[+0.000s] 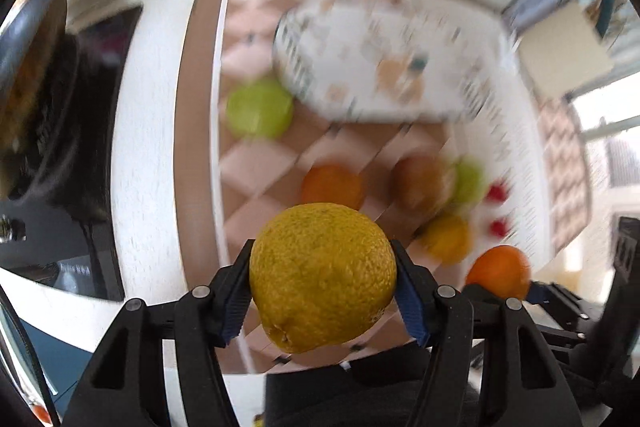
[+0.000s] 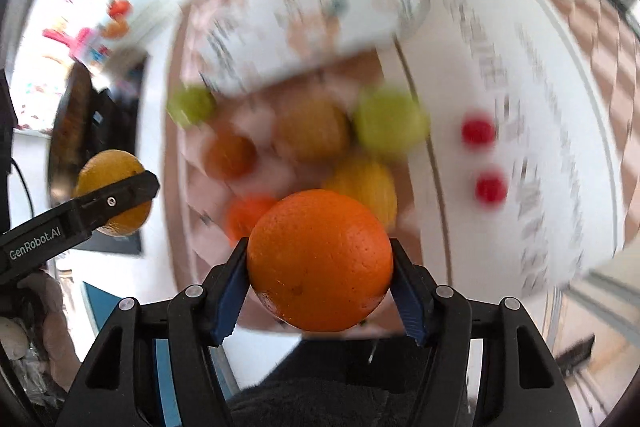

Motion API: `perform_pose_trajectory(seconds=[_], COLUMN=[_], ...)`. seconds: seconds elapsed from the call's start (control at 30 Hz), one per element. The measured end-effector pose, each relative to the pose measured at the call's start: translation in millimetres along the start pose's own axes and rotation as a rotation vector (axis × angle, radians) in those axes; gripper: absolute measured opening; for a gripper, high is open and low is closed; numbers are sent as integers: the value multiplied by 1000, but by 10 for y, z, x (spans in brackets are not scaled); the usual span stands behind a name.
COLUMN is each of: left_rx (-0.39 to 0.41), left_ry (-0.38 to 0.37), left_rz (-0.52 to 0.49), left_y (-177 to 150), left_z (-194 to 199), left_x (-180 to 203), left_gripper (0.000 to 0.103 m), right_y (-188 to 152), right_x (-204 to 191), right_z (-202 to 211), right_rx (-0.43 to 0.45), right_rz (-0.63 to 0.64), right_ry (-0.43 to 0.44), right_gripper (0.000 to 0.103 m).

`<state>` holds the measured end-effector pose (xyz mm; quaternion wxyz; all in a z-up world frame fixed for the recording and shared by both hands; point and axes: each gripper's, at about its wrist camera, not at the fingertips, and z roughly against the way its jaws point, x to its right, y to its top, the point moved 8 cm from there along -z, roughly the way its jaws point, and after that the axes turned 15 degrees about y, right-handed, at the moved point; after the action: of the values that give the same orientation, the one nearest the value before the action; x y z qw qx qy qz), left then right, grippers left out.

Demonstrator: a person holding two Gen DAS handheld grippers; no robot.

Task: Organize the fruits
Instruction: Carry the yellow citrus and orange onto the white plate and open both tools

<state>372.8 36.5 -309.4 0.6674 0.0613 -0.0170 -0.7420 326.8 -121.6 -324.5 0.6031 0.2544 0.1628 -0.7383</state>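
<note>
- Fruits are mid-sort — the left gripper [image 1: 323, 281] has its fingers pinching a yellow-green citrus [image 1: 322, 277], pads tight on both flanks.
- Right gripper [image 2: 319, 269] pinches an orange [image 2: 319, 261] the same way, clear of the checkered cloth [image 2: 256, 123] beneath.
- Beyond the fingertips: two green apples [image 2: 390, 123], a brownish fruit [image 2: 312, 131], more oranges [image 2: 230, 153] and a yellow citrus [image 2: 366, 183] loose on the cloth.
- White basket [image 1: 384, 67] ahead looks empty through the blur — most of the job remains, I'd say.

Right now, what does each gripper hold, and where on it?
Left gripper: yellow citrus, pads on its opposite sides. Right gripper: orange, likewise.
</note>
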Motion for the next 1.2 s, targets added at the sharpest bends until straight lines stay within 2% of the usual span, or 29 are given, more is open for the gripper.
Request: perform_pose_trajectory(seconds=[0.07, 0.1, 0.2, 0.33, 0.47, 0.53, 0.73, 0.97, 1.13, 1.2], left_rx=[18, 30, 34, -32, -134, -196, -285, -344, -344, -332], left_ry=[-25, -25, -16, -1, -7, -16, -16, 10, 23, 12], left_rz=[23, 38, 71, 126, 161, 186, 209, 206, 215, 220], left_y=[268, 503, 986, 1590, 1891, 1996, 2033, 2036, 2016, 2015], left_z=[154, 201, 157, -216, -679, -930, -1294, -1488, -1514, -1492], left_x=[60, 97, 151, 246, 353, 397, 465, 517, 521, 543], left_gripper=[60, 60, 60, 60, 60, 60, 60, 60, 61, 87], right_y=[323, 526, 1164, 1857, 2344, 2439, 2517, 2506, 2507, 2488], right_x=[-67, -76, -56, 24, 209, 275, 420, 518, 554, 577], right_z=[124, 169, 126, -159, -594, -732, -1009, -1160, -1212, -1201], right_rx=[29, 43, 57, 22, -49, -83, -169, -218, -248, -253], right_rz=[36, 54, 94, 151, 195, 208, 239, 254, 234, 226], right_ry=[18, 17, 3, -33, -75, -83, -83, -82, -102, -113], right_gripper=[67, 67, 67, 67, 67, 67, 67, 68, 68, 81])
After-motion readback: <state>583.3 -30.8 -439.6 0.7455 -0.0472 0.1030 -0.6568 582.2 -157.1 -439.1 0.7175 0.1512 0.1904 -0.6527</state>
